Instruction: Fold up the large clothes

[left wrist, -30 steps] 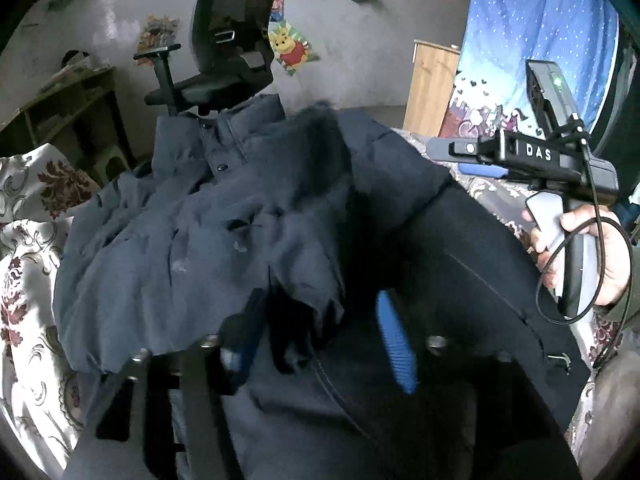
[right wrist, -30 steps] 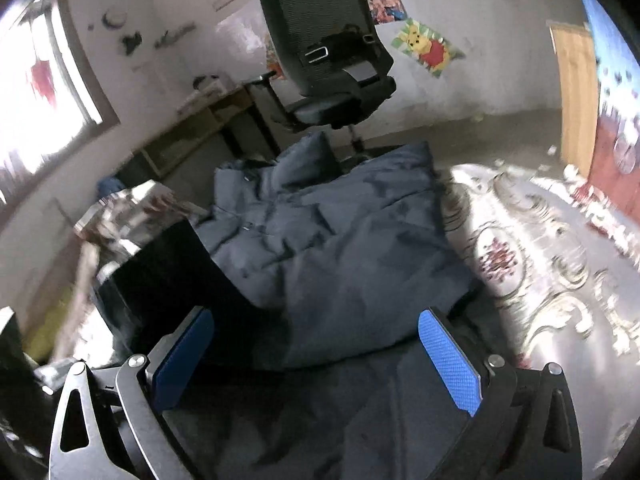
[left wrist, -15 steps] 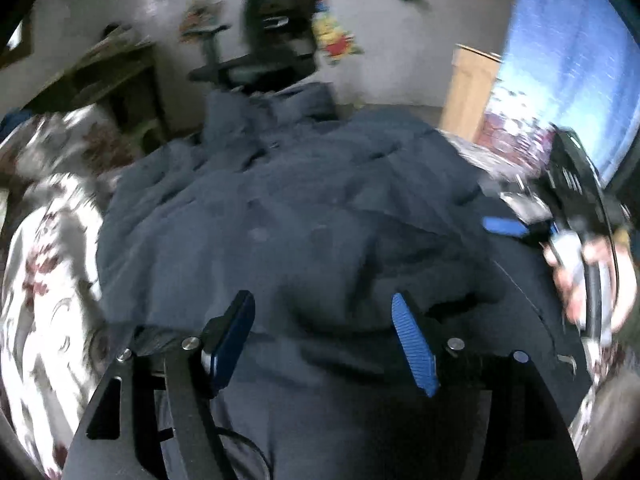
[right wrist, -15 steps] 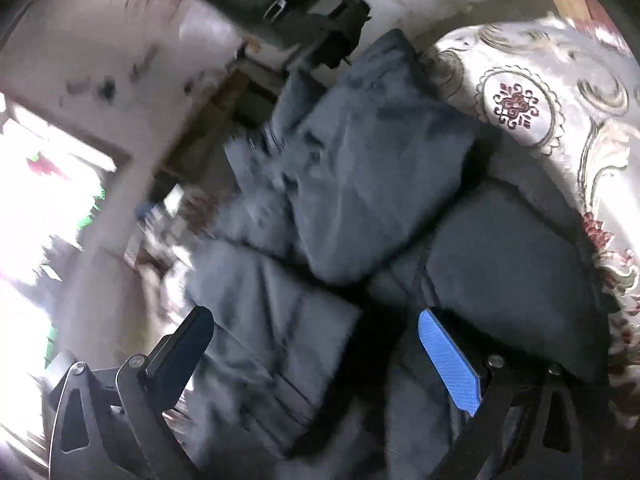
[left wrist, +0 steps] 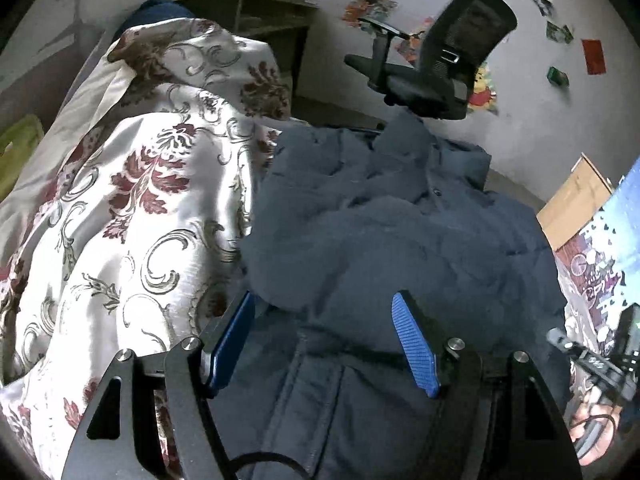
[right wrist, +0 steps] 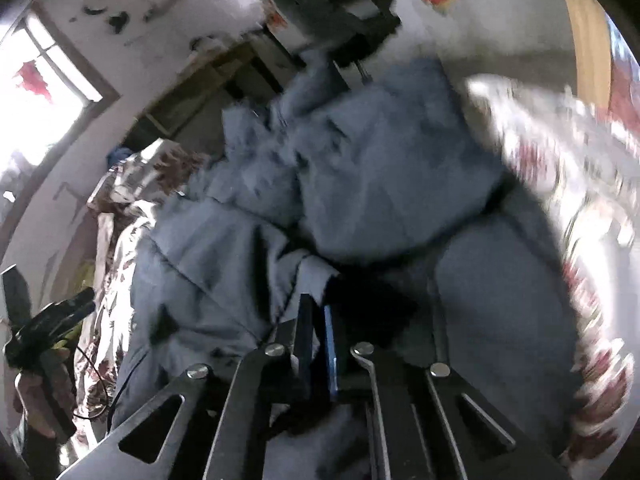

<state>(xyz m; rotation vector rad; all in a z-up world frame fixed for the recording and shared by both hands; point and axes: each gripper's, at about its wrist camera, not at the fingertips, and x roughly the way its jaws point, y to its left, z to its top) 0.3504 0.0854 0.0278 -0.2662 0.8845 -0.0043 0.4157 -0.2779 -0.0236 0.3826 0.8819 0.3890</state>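
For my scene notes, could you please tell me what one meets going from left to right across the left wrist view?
Floral bedspread → dark blue jacket → right hand-held gripper at the right edge.

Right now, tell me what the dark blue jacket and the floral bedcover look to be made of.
Jacket: seemingly a padded woven synthetic with a matte finish; it puffs into soft, thick folds and gives no glare.
Bedcover: likely satin or a similar glossy weave; its pale ground shines in bright patches around the maroon flowers. Neither fibre is certain from these views.
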